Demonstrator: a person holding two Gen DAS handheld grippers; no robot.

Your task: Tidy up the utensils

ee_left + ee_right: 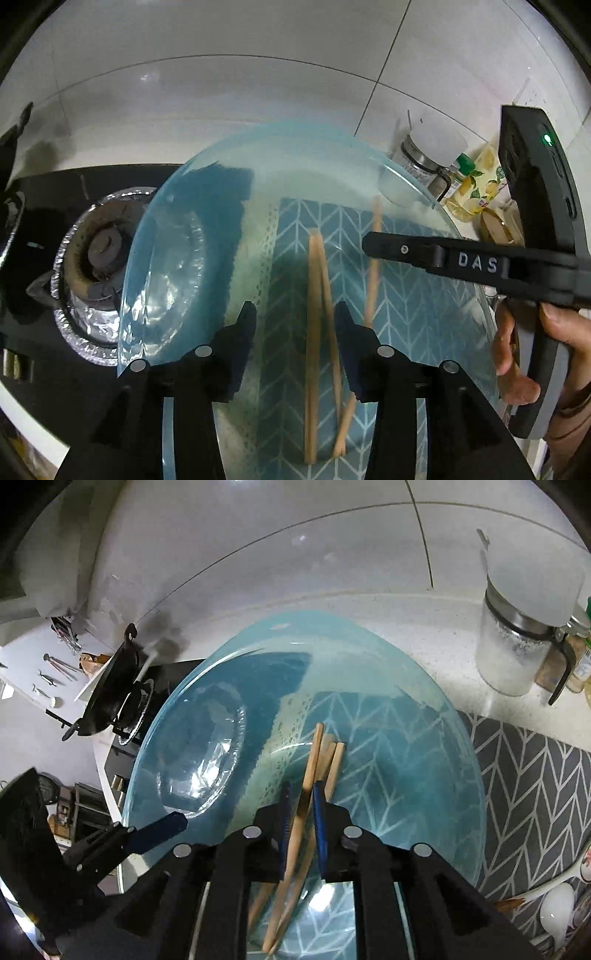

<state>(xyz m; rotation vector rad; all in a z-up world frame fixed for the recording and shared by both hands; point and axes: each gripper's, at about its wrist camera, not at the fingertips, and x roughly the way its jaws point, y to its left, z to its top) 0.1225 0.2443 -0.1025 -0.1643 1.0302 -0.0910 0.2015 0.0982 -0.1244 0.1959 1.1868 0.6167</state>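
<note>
A large clear blue glass bowl (207, 236) is tilted on its side close to both cameras; it also fills the right wrist view (369, 686). Several wooden chopsticks (314, 332) show inside or behind it over the patterned mat. My left gripper (295, 314) is open, its fingers on either side of the bowl's rim area. My right gripper (300, 801) is shut on one wooden chopstick (308, 771), with two more chopsticks (334, 768) beside it. The right gripper also shows in the left wrist view (402, 251).
A gas burner with a foil liner (99, 258) and black stovetop lie to the left. A black wok (110, 690) stands on the stove. A glass jar (517, 642) and bottles (476, 184) stand at the right. A grey chevron mat (535, 782) and white spoons (557, 904) lie at the lower right.
</note>
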